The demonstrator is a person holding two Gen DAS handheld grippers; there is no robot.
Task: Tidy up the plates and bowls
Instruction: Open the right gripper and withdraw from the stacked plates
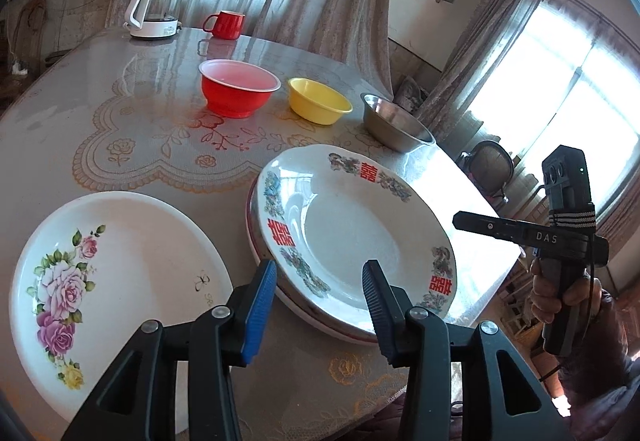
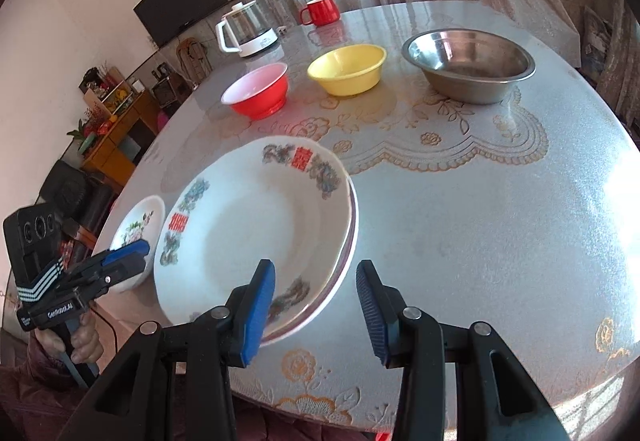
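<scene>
Two grippers hang spread and holding nothing — the left gripper [image 1: 320,305] above the near rim of the stacked plates [image 1: 352,225], the right gripper [image 2: 316,311] likewise. Rose plate [image 1: 120,273] lies left at the table [image 2: 480,221] edge — bare cloth to the right; three bowls [image 2: 346,69] line the back

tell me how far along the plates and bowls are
Done: the patterned plate sits stacked on another plate. In hand: nothing; the left tool and right tool are both open and empty. Left: the rose plate lies alone, and the red bowl, yellow bowl and steel bowl stand apart, unnested.
</scene>
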